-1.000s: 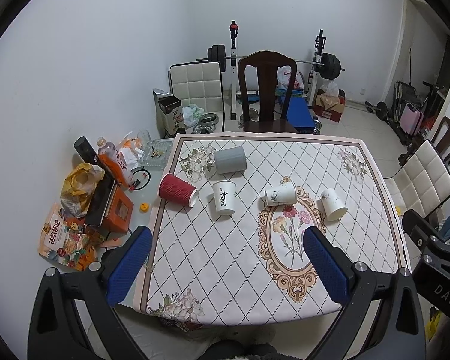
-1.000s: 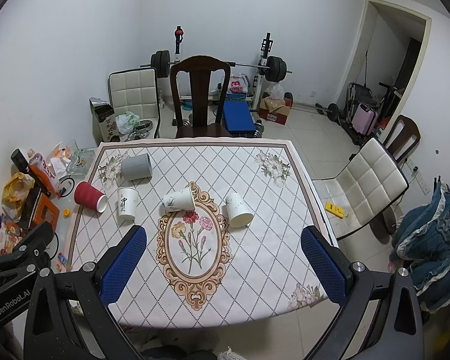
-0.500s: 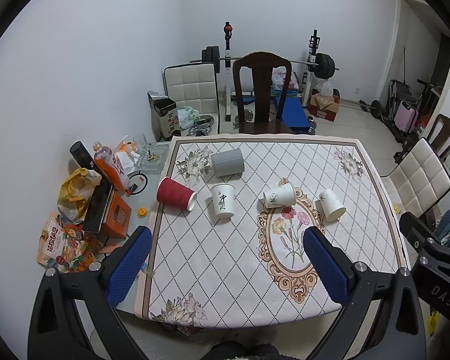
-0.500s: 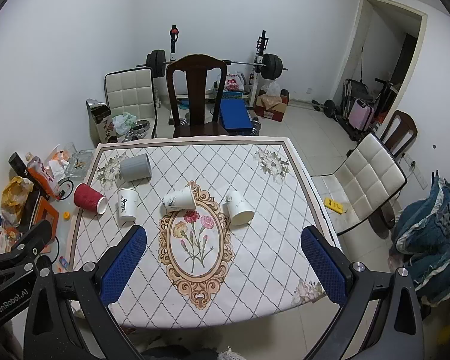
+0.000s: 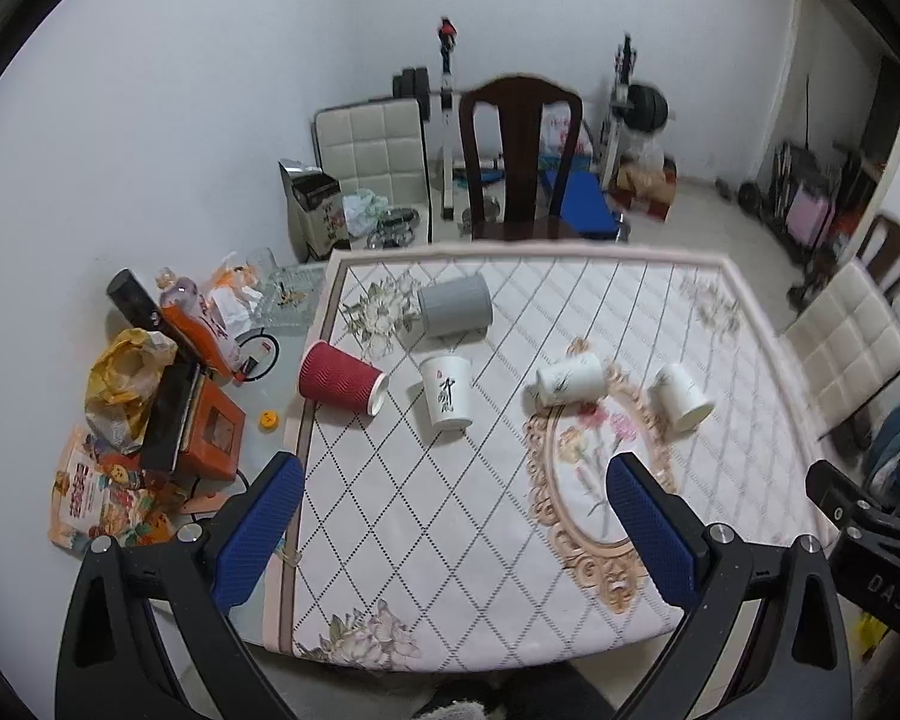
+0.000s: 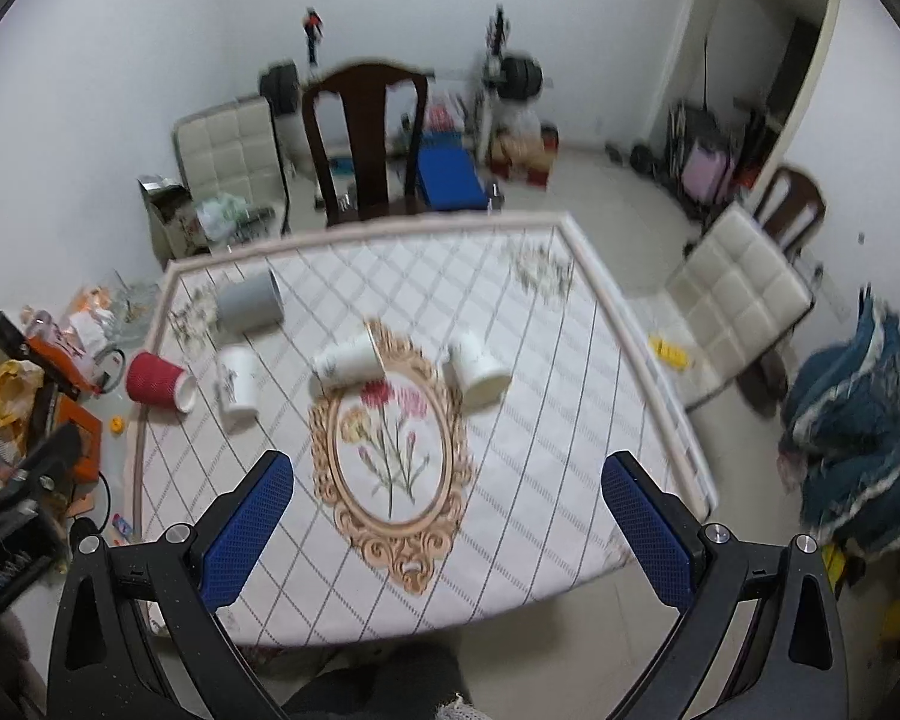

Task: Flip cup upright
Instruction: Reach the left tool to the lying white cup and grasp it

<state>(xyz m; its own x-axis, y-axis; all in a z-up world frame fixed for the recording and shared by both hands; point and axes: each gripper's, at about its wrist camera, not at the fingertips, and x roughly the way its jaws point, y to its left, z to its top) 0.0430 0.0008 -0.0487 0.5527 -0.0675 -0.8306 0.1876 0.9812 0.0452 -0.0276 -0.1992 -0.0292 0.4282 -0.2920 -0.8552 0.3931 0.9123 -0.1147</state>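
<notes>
Cups: red cup (image 5: 341, 379), grey cup (image 5: 455, 304), three white cups (image 5: 447, 399) lie tipped on tabletop (image 5: 426, 516); insides not visible.
Left hand-held gripper (image 5: 450, 531): released.
Right hand-held gripper (image 6: 447, 531): released.

5 cups (image 5: 342, 379) on table (image 5: 426, 540): all tipped over.
</notes>
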